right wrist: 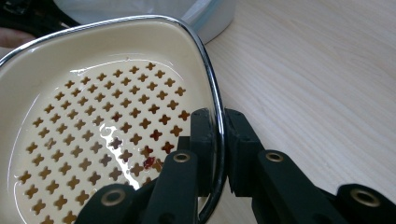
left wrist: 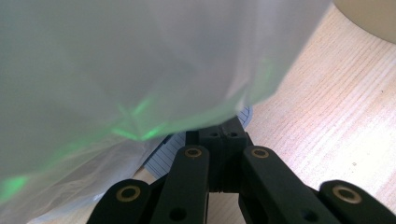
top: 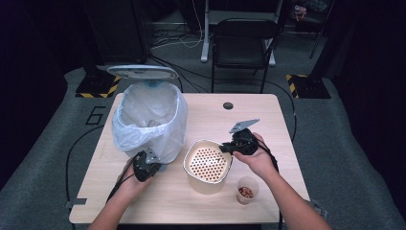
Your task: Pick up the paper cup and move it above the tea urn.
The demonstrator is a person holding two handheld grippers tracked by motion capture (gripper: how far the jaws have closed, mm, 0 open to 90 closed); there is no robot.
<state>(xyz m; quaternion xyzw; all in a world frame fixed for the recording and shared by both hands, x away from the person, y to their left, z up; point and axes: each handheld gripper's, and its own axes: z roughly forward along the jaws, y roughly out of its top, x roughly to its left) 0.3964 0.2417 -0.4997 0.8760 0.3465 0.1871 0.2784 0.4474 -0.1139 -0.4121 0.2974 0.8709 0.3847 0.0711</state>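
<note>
The strainer (top: 208, 164), a cream perforated basket, is gripped at its rim by the right gripper (right wrist: 219, 149), whose jaws are closed on the metal edge. It is tilted just right of the bin (top: 149, 120), and a single red scrap (right wrist: 149, 162) is left on its holes, so emptying is judged nearly done. The left gripper (top: 146, 165) is clamped shut beside the bin's base, its tips hidden under the bag (left wrist: 140, 70); what they pinch cannot be told. A cup (top: 247, 190) of red bits is set well right of the bin, near the strainer, where it could be knocked.
</note>
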